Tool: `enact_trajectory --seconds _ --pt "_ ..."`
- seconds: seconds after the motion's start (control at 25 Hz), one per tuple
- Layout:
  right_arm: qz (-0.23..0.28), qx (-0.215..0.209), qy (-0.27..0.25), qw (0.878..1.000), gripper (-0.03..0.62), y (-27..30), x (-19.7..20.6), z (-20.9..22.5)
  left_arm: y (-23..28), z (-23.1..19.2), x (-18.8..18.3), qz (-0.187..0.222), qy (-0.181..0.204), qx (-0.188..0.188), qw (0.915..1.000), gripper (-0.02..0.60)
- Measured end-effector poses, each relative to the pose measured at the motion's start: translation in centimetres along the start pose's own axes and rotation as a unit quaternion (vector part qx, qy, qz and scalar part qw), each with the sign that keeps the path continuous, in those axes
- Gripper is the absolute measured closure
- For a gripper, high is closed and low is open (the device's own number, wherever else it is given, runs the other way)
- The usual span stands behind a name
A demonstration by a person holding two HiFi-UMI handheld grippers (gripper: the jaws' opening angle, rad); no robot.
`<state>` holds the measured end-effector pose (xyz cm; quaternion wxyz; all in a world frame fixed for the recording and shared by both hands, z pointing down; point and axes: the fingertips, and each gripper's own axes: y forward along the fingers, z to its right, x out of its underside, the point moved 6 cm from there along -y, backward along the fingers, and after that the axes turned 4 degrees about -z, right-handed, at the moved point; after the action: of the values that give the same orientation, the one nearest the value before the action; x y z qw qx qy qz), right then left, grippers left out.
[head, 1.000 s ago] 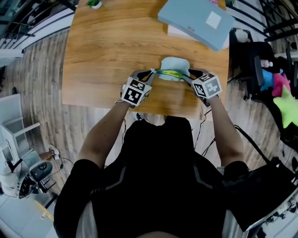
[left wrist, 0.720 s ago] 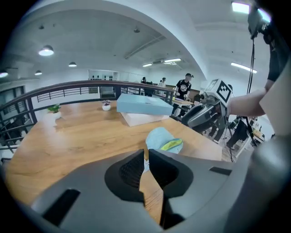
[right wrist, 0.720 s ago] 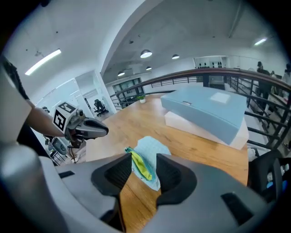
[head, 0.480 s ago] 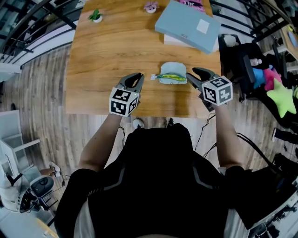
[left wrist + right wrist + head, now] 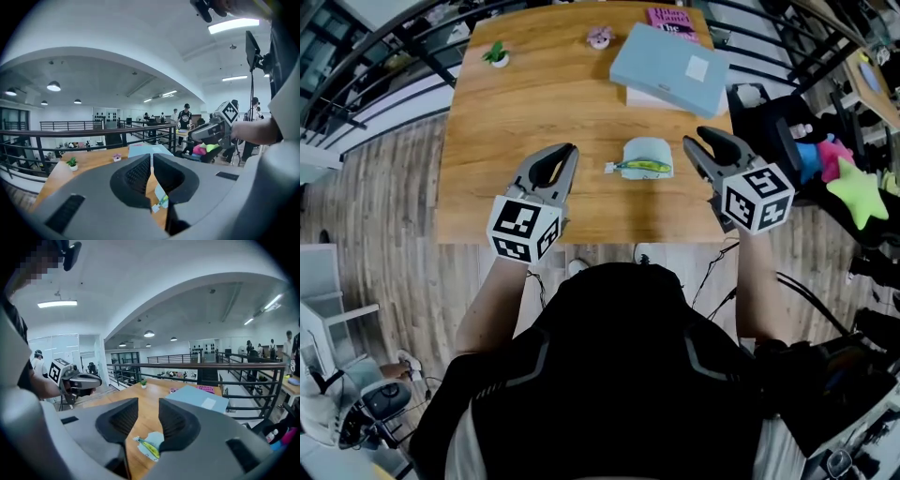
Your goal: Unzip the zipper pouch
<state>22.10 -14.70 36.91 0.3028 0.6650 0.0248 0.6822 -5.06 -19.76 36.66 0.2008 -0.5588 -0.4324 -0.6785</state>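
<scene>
On the near half of the light wooden table, between the two grippers, the pale blue fabric zipper pouch is lying flat, and it is being touched by nothing. A yellow-green strip is being shown along its near edge, with a small white tag at its left end. From this the zipper is judged to be already drawn open, though the teeth are too small to be made out.

The left gripper is being held above the table to the left of the pouch. Its jaws are being kept almost together, with only a thin slit between them and nothing in it. The right gripper is being held to the right of the pouch, likewise clear of it. Its jaws have just been closing and are standing partly apart, with nothing between them. Both grippers are being pointed toward the far side and slightly down, probably so that the pouch is left free and in plain sight.

At the far right a flat pale blue box is lying partly over a pink book. A small green potted plant is standing at the far left, well apart from the pouch.
</scene>
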Motion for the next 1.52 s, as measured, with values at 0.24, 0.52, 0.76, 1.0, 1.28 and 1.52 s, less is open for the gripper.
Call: enact_trajectory --seconds 0.24,0.52,0.76,1.0,1.28,1.52 --pt "0.043 0.01 -0.018 0.999 0.457 -2.1 -3.1 -2.2 -2.3 -1.0 -2.8 0.028 -0.007 -0.026 0.9992 0.548" --pt "0.088 0.036 -0.019 0.995 0.559 -3.9 -5.6 -2.8 -4.0 -1.6 -5.2 0.074 -0.044 -0.03 0.9958 0.552" --pt "0.093 0.046 -0.018 0.994 0.586 -4.2 -5.9 -2.9 -4.4 -1.9 -6.1 0.072 -0.051 -0.04 0.9953 0.552" --pt "0.088 0.051 -0.035 0.994 0.586 -4.1 -5.9 -3.1 -4.5 -1.8 -6.1 0.072 -0.048 -0.053 0.9948 0.552" --pt "0.086 0.057 -0.035 0.994 0.586 -3.7 -6.3 -2.4 -4.4 -1.6 -5.9 0.069 -0.04 -0.072 0.9942 0.552" --pt "0.087 0.061 -0.035 0.994 0.586 -3.5 -6.4 -1.9 -3.2 -1.6 -5.9 0.047 -0.016 -0.067 0.9965 0.552"
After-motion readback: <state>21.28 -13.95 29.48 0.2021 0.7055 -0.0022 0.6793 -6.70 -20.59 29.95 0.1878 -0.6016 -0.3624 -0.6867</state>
